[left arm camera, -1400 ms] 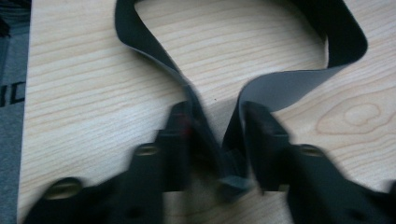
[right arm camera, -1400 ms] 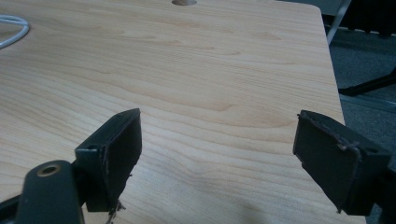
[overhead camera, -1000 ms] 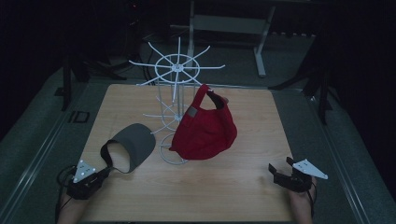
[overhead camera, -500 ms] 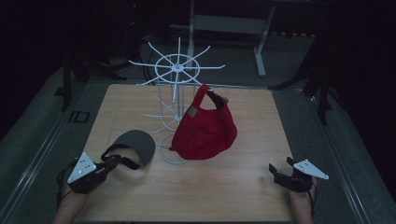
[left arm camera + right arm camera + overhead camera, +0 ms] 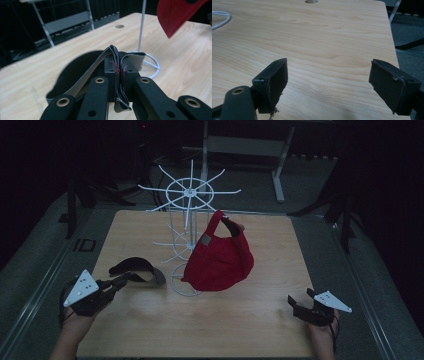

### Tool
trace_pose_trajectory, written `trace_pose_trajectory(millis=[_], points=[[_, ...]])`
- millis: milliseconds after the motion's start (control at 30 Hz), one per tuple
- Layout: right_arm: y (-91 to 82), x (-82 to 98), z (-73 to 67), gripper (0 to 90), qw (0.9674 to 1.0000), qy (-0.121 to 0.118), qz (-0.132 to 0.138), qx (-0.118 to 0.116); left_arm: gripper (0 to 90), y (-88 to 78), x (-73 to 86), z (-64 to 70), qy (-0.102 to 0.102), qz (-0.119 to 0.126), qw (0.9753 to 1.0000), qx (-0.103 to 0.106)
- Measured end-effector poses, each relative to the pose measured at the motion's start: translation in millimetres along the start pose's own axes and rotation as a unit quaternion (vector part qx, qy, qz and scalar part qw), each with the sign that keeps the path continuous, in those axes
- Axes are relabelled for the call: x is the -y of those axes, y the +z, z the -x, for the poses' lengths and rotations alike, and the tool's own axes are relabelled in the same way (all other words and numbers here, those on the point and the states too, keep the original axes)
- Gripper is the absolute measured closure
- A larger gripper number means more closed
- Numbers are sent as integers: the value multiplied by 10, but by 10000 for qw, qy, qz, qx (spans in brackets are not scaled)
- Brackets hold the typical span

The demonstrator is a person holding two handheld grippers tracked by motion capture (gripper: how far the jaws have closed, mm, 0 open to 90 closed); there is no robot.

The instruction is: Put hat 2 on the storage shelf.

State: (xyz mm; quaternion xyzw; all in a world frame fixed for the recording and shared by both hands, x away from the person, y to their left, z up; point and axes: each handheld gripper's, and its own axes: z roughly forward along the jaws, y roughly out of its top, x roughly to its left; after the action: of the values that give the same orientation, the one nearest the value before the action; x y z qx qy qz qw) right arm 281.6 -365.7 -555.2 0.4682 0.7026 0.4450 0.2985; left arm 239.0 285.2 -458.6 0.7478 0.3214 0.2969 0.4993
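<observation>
A black cap [image 5: 136, 269] with a grey inner band lies low over the table's left side, just left of the white wire rack [image 5: 189, 225]. My left gripper [image 5: 121, 280] is shut on its edge; in the left gripper view the cap [image 5: 82, 67] fabric is pinched between the jaws of the left gripper [image 5: 119, 72]. A red cap [image 5: 220, 257] hangs from a rack arm above the table's middle, and its red cap brim [image 5: 177, 15] shows at the top right of the left gripper view. My right gripper [image 5: 301, 302] rests open at the table's front right, right gripper [image 5: 328, 82] holding nothing.
The rack's round wire base [image 5: 186, 282] sits on the wooden table [image 5: 240, 320], close to the black cap. The rack base ring [image 5: 220, 18] edges into the right gripper view. A metal frame stand [image 5: 245, 145] is on the floor behind the table.
My left gripper has lifted and turned, and the black cap has dropped from upright to flat, shifting right toward the rack base. The right gripper has stayed put.
</observation>
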Motion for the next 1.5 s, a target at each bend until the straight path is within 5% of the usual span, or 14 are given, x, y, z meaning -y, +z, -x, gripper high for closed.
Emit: trace_pose_trajectory(millis=[500, 933, 1333, 1500], points=[[-3, 2, -2, 154, 10000, 0, 15, -22, 866, -172, -406, -56, 244, 343, 9991, -44], [-5, 2, -6, 154, 10000, -1, 13, -20, 866, -319, -711, 30, 554, 533, 9965, 318], [-5, 2, -1, 154, 10000, 18, 11, -29, 866, -283, -1234, -2, 735, 971, 9911, 541], [-7, 3, -3, 154, 10000, 16, 14, -28, 866, -342, -1553, 25, 931, 1199, 9860, 694]])
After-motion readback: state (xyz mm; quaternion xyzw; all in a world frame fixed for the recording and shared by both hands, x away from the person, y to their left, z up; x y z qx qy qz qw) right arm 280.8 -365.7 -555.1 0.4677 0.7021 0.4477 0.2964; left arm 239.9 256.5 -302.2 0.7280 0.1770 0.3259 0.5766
